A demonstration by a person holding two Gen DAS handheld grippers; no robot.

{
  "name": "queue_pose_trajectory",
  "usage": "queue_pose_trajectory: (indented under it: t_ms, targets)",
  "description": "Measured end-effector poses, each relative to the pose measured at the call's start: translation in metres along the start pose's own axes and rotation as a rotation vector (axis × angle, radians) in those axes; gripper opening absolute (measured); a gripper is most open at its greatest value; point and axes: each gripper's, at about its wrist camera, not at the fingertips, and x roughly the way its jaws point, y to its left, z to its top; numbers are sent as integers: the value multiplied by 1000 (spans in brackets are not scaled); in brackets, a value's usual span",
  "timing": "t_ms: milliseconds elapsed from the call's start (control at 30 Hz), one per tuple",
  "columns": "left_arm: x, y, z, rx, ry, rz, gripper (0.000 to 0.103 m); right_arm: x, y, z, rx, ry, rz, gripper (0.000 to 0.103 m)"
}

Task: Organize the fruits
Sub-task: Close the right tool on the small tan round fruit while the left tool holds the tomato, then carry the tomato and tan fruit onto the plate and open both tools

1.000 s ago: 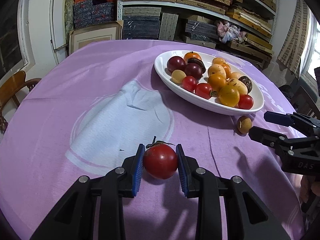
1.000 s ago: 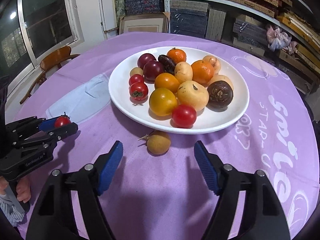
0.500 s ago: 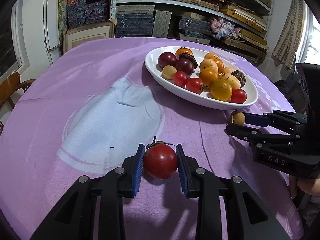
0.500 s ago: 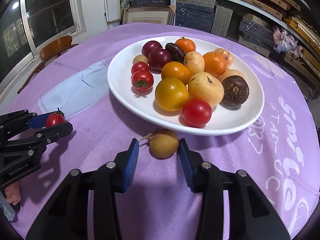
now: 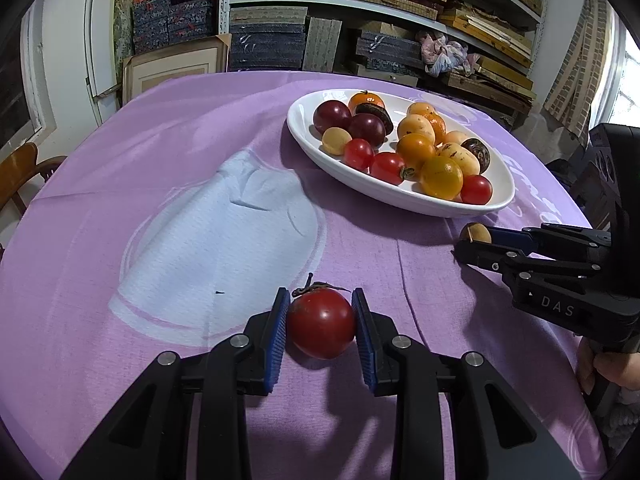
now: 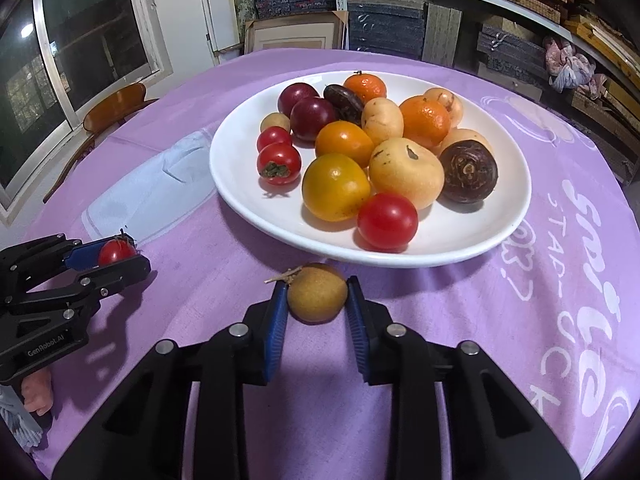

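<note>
Two grips: left gripper [image 5: 321, 322] clamps tomato [image 5: 321, 329]; right gripper [image 6: 317, 306] apparently pinches longan [image 6: 317, 293], just near plate [image 6: 472, 242] rim. Bare cloth [image 5: 100, 208] left.

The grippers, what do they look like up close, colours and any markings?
Both are matte black plastic with silver screws and ribbed blue finger pads. The left gripper reads "GenRobot.AI" on its side in the right wrist view; the right gripper reads "DAS" in the left wrist view.
</note>
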Motion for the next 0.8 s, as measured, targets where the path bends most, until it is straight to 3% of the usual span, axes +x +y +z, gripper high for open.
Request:
queue_pose_trajectory:
  t_ms: [267, 433, 500, 700, 800]
  targets:
    - [-8, -4, -2, 25, -43, 8, 32, -16, 10, -22, -15, -13, 32, 29]
    - [-20, -21, -3, 91, -112, 49, 32, -41, 13, -41, -20, -43, 59, 29]
    - [-23, -25, 4, 89, -112, 27, 32, -57, 9, -41, -13, -77, 58, 29]
    - [-23, -34, 61, 114, -140, 29, 32, -111, -16, 2, 22, -225, -8, 29]
    - [-12, -40, 100, 106, -149, 23, 32, -116, -31, 34, 53, -268, -43, 29]
